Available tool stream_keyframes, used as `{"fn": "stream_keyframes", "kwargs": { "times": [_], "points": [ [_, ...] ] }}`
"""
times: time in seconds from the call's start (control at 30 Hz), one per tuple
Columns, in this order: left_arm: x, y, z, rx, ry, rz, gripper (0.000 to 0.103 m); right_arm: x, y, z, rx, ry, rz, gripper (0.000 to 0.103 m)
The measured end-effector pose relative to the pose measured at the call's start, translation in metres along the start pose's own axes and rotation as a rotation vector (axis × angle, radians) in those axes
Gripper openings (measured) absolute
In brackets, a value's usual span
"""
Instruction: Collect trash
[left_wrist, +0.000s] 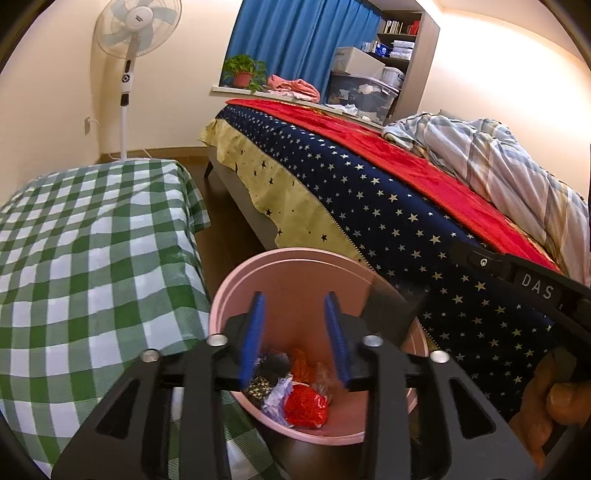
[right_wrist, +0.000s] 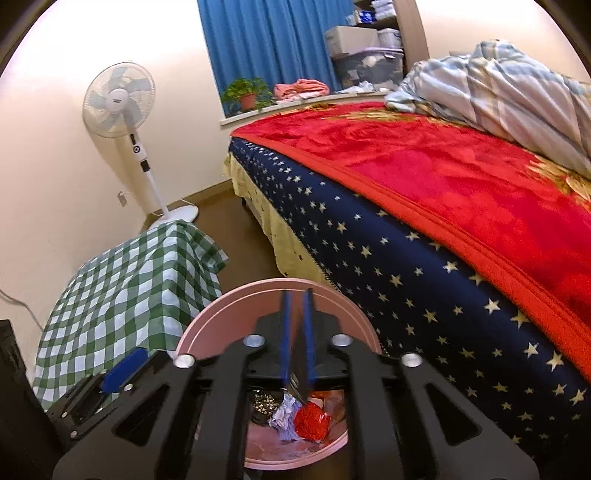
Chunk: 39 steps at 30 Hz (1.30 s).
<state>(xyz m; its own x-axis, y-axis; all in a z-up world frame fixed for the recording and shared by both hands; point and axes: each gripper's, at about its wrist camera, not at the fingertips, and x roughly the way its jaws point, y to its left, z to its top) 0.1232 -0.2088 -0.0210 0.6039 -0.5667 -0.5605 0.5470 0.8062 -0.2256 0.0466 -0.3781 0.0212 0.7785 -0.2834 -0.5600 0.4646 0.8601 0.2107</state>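
Green-checked cloth (left_wrist: 85, 243) | pink bin (left_wrist: 295, 273) on wood floor (right_wrist: 236, 236) | star-patterned bed (right_wrist: 424, 280)

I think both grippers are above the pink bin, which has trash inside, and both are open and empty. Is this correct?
Not quite. Both grippers are above the pink bin, which has trash in it, but only the left gripper is open and empty. The right wrist view shows the right gripper nearly shut on a thin dark sheet.
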Motion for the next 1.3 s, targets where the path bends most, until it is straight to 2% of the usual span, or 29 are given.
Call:
{"fn": "stream_keyframes", "kwargs": {
  "times": [0.07,0.27,0.33,0.43,0.47,0.5,0.7,0.73,0.8,1.07,1.3],
  "points": [
    [-0.005,0.003,0.001,0.002,-0.008,0.007,0.039,-0.003,-0.001,0.0,0.005,-0.008,-0.004,0.04],
    [-0.031,0.012,0.006,0.006,-0.043,0.049,0.051,-0.015,0.006,-0.003,-0.01,-0.009,0.028,0.05],
    [-0.045,0.016,0.007,0.006,-0.059,0.067,0.057,-0.019,0.012,-0.004,-0.023,-0.002,0.043,0.055],
    [-0.065,0.023,0.007,0.008,-0.084,0.102,0.065,-0.031,0.02,-0.006,-0.049,-0.009,0.059,0.074],
    [-0.073,0.026,0.007,0.01,-0.093,0.119,0.066,-0.034,0.022,-0.006,-0.051,-0.011,0.063,0.086],
    [-0.08,0.029,0.007,0.01,-0.1,0.135,0.069,-0.039,0.024,-0.006,-0.057,-0.014,0.072,0.094],
    [-0.121,0.048,0.004,-0.029,-0.129,0.203,0.076,-0.057,0.035,-0.011,-0.085,0.005,0.132,0.098],
    [-0.127,0.049,0.002,-0.03,-0.131,0.212,0.076,-0.059,0.036,-0.012,-0.09,0.009,0.139,0.098],
    [-0.141,0.049,-0.004,-0.026,-0.138,0.227,0.084,-0.063,0.04,-0.015,-0.102,0.019,0.155,0.098],
    [-0.191,0.049,-0.022,-0.044,-0.176,0.309,0.092,-0.093,0.065,-0.043,-0.204,0.028,0.215,0.098],
    [-0.223,0.046,-0.044,-0.034,-0.182,0.351,0.093,-0.117,0.078,-0.069,-0.268,0.027,0.243,0.098]
  ]
}}
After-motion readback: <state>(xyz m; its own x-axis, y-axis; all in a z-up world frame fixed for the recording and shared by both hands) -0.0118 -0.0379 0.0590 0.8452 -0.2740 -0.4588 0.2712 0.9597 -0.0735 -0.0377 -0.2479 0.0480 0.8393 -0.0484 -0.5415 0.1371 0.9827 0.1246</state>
